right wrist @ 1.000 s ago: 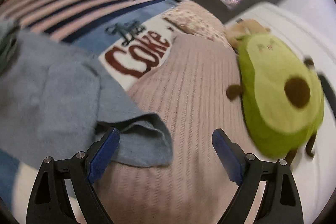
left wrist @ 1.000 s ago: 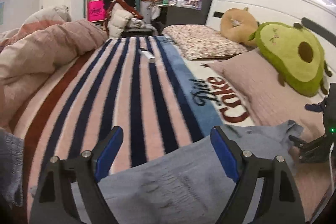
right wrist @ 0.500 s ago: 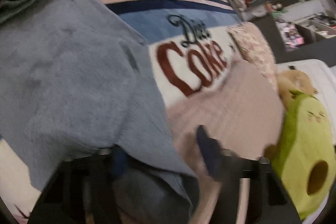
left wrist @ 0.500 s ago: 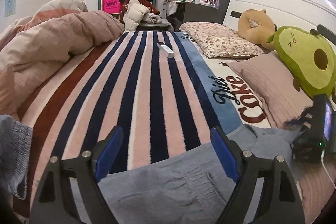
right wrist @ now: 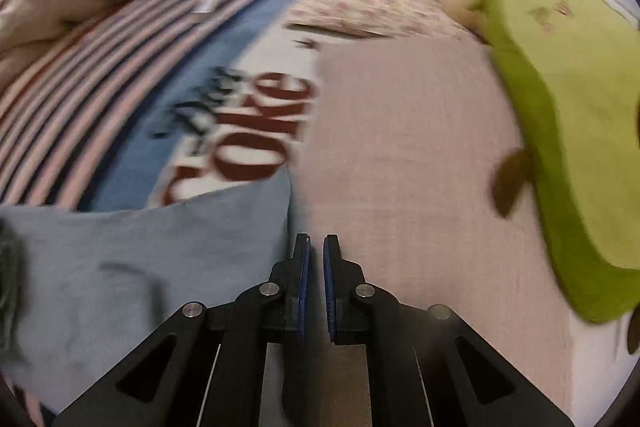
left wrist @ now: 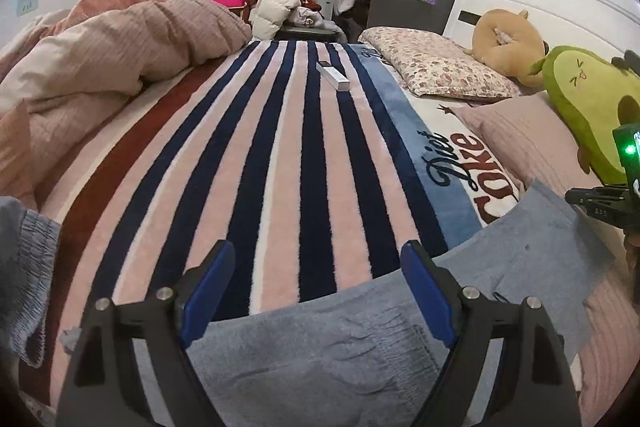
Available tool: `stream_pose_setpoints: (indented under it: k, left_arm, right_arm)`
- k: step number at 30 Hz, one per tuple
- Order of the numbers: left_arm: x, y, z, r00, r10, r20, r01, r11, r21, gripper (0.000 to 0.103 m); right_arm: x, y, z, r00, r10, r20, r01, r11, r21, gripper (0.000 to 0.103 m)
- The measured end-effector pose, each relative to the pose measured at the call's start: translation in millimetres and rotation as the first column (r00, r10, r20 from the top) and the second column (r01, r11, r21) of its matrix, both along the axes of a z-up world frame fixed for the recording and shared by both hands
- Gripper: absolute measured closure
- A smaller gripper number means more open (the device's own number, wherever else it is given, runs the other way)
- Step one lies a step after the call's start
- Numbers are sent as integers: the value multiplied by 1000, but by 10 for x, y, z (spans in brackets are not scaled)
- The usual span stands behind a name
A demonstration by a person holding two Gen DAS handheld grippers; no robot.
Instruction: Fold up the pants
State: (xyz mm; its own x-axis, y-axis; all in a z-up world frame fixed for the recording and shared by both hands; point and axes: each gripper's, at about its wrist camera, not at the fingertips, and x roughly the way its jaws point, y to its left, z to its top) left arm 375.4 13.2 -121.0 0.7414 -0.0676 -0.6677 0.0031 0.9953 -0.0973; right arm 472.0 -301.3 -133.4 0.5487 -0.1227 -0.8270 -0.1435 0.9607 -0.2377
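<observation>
While the left hand-held gripper (left wrist: 318, 287) gapes over the pants (left wrist: 520, 267) edge, the right hand-held gripper (right wrist: 316, 247) is closed, empty.

Grey-blue fleece pants (left wrist: 332, 343) on a plush blanket (left wrist: 248, 163) striped navy, pink, white and rust with a light-blue band and dark-red "Coke" lettering, beside a ribbed dusty-pink pillow (left wrist: 528, 139), floral-print pillow (left wrist: 436, 67), lime-green avocado plush (left wrist: 588, 95), tan plush (left wrist: 504, 43), black grippers' blue pads (left wrist: 424, 291).

Pants (left wrist: 320, 355) beneath left tongs (left wrist: 318, 291); striped blanket (left wrist: 256, 163) ahead, remote (left wrist: 332, 75) on it; pillows (left wrist: 436, 69) right, duvet (left wrist: 100, 59) left.
</observation>
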Motion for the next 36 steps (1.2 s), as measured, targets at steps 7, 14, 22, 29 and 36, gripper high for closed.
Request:
stream_pose_setpoints:
  k: [7,14,22,29,36]
  left_arm:
    - [11,-3,-17,1000,5,-7,-4,1000,10,21]
    - [-6,1,0,1000,-6,1,6,1000,-4,21]
    - [-14,47,9,1000,1,3,-1,1000,-17,21]
    - [-30,99,19,1000,6,9,-6,999,-35,21]
    - [-49,117,30,1000,12,10,-12,999,-40,21]
  right_arm:
    - [-512,325,185,986,164,34,-167,982,84,59]
    - [-995,1027,-159,912,406,-65,-389,903,185,57]
    - [-932,1383,-609,921,379,-92,-384,922,-52,48]
    - [-812,1223,-412,961,274,41,-262,948,-182,98]
    - [-599,1006,-198,969,215,119,-185,956,-226,100]
